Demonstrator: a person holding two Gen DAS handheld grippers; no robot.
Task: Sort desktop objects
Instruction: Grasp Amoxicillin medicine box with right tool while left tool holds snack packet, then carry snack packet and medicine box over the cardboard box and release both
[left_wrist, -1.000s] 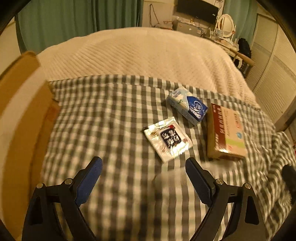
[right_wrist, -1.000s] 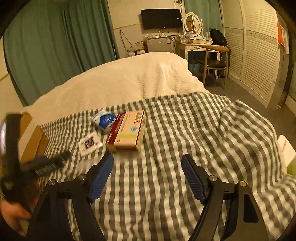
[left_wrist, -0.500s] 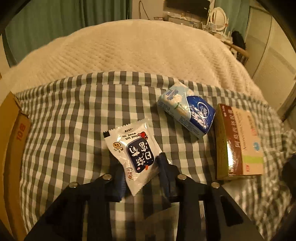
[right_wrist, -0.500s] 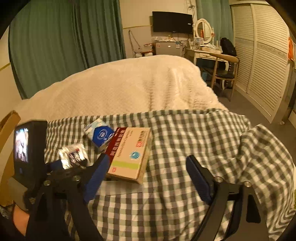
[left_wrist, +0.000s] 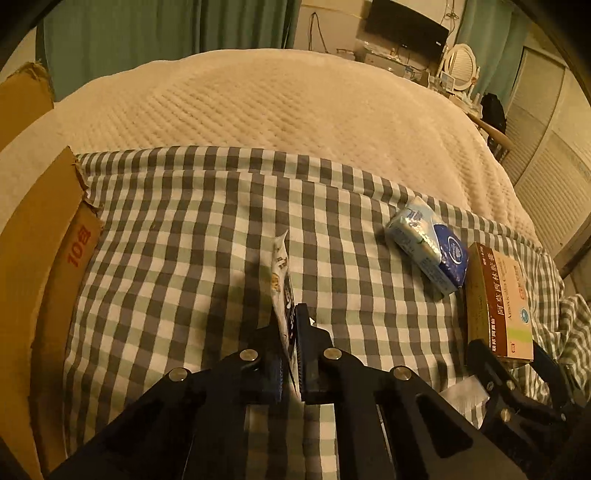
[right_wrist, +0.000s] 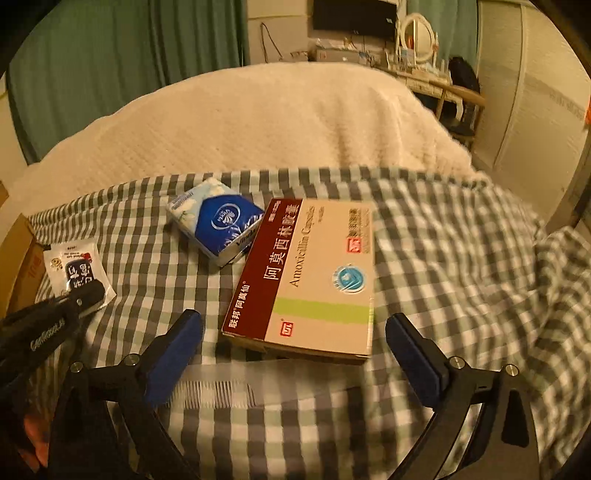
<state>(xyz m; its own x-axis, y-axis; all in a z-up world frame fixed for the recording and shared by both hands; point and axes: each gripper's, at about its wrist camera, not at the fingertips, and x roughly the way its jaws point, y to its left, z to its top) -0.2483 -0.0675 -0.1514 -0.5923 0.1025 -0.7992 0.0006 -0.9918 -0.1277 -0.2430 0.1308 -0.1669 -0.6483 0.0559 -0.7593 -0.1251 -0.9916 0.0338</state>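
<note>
The left gripper (left_wrist: 291, 332) is clamped on the snack sachet (left_wrist: 282, 280), held edge-up near the cardboard box (left_wrist: 40, 236), likely its destination, while the right gripper (right_wrist: 293, 345) gapes at the amoxicillin box (right_wrist: 314, 277).

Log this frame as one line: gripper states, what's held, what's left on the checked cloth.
left gripper: shut on snack packet | right gripper: open, at medicine box | tissue pack: on checked cloth
</note>
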